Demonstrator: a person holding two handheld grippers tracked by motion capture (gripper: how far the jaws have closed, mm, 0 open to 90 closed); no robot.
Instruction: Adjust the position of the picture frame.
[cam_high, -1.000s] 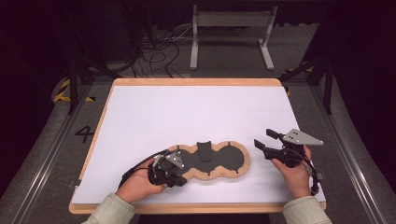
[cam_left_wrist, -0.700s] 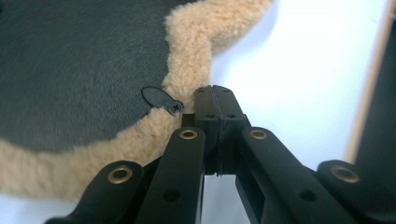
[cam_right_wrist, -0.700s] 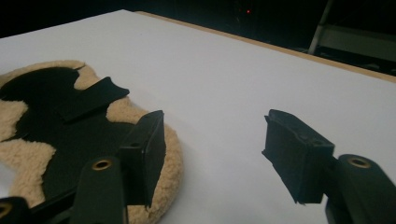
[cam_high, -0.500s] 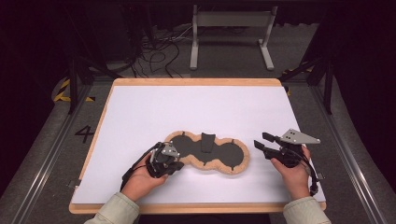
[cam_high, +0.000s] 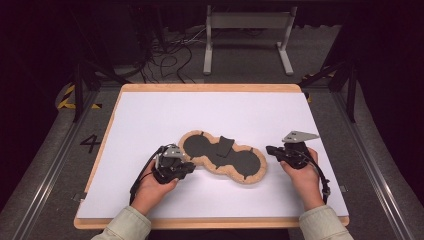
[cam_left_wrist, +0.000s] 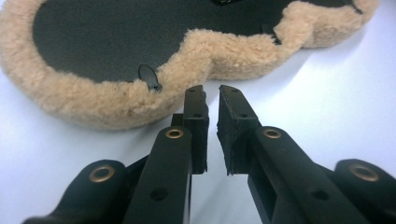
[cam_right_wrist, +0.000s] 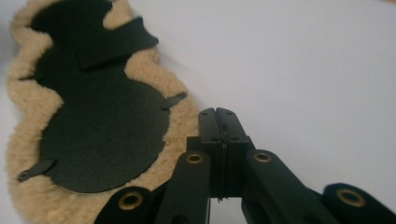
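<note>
A figure-eight pad (cam_high: 200, 146), black felt ringed with tan fleece, lies slantwise on the white sheet (cam_high: 210, 110). A black flap (cam_high: 225, 146) crosses its waist. My left gripper (cam_high: 191, 167) points at the pad's near left lobe; in the left gripper view the pad (cam_left_wrist: 107, 42) lies just beyond the left gripper (cam_left_wrist: 211, 91). Its jaws have just been opening and stand a narrow gap apart with nothing between them. My right gripper (cam_high: 268, 149) sits just off the pad's right end. The right gripper view has the right gripper (cam_right_wrist: 216, 112) shut and empty beside the fleece rim of the pad (cam_right_wrist: 102, 126).
The sheet covers a wooden board whose edge (cam_high: 210, 87) shows along the far side. Behind the table stands a metal frame (cam_high: 247, 30) with loose cables (cam_high: 170, 60) on the floor. A "4" mark (cam_high: 90, 143) is on the floor at left.
The pad's left lobe has swung away from the person with the left gripper, whose jaws have since parted off it. The right gripper has moved left toward the pad and closed its jaws.
</note>
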